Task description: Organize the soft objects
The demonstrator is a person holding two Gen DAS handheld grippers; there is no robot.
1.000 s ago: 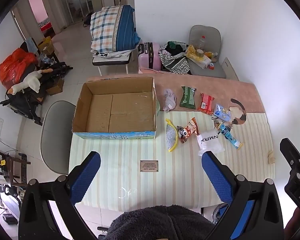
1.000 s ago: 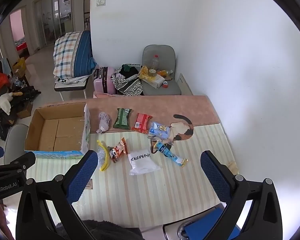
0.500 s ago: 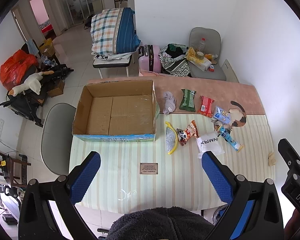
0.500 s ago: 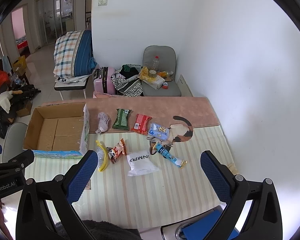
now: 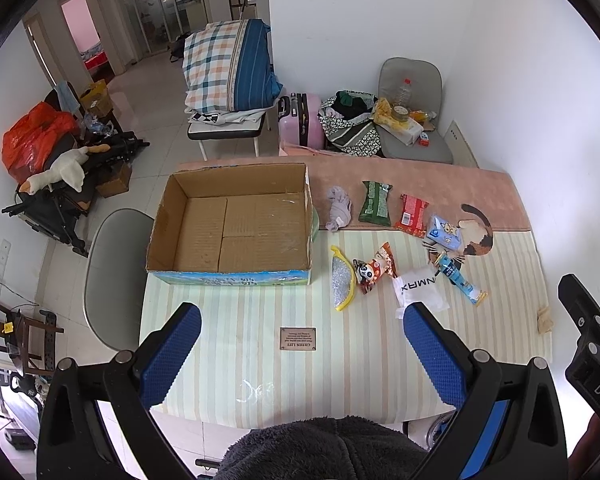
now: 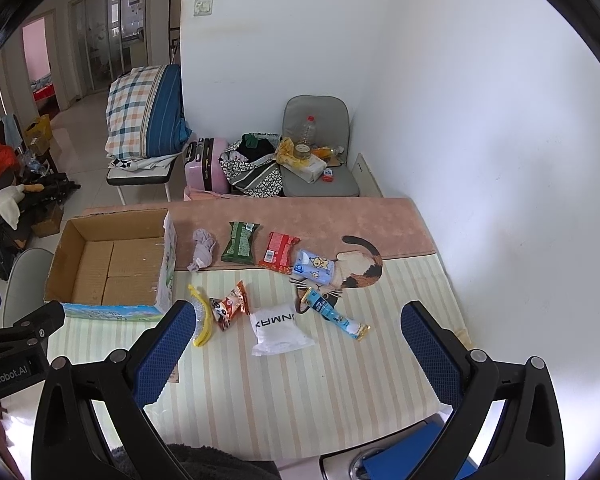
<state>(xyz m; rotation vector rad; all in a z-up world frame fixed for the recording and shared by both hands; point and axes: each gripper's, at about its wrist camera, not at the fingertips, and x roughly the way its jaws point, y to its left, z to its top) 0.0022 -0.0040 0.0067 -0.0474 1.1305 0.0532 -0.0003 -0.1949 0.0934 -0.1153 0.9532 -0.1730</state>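
An open cardboard box stands empty on the left of the striped table. To its right lie a grey sock, a green packet, a red packet, a blue tissue pack, a yellow-rimmed scrubber, a panda snack bag, a white pouch and a blue tube. My left gripper and right gripper hover high above the near table edge, both open and holding nothing.
A grey chair stands left of the table. Behind the table are a bench with a plaid pillow, a pink suitcase, bags and a second chair. A white wall runs along the right.
Both views have drawn back and up slightly, so the table and objects look a little smaller. Nothing on the table has moved.
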